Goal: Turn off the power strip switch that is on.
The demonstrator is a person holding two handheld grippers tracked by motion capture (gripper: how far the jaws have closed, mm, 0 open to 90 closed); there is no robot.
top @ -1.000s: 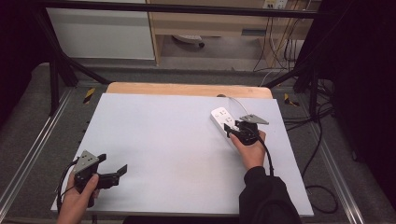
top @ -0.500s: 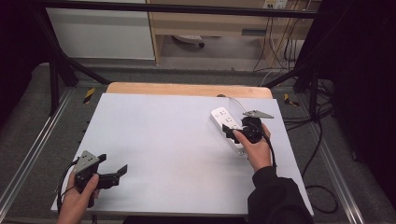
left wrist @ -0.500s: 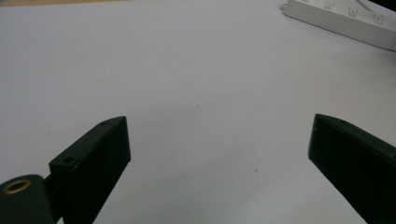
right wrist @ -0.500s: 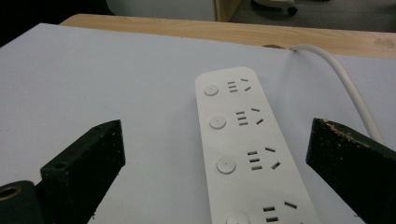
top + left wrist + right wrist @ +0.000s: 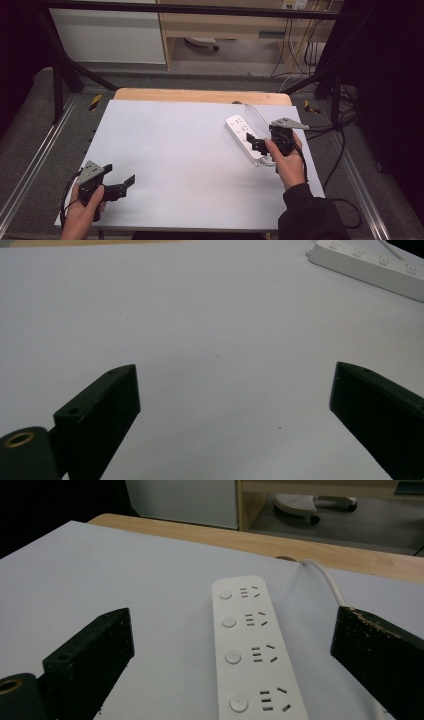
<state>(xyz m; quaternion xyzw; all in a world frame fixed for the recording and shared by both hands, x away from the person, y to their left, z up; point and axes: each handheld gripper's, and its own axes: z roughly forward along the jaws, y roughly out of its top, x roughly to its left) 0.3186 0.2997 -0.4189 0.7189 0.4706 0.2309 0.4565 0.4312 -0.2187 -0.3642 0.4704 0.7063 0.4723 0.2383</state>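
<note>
One white power strip (image 5: 245,139) lies on the right half of the table, its long axis running diagonally from the far side toward the person, with a white cord (image 5: 256,113) leaving its far end toward the wooden table edge (image 5: 200,95). Four sockets, each with a round button beside it, show in the right gripper view (image 5: 252,650). The right gripper (image 5: 257,144) sits at the strip's near end, jaws spread wide with the strip's body lined up between them; nothing is pinched. That alignment suggests an approach to grasp or steady the strip across its width, or to reach one of its buttons. The left gripper (image 5: 122,186) is held near the front left corner of the white tabletop (image 5: 170,160), well apart from the strip, jaws likewise spread and empty, apparently parked clear of the work.
</note>
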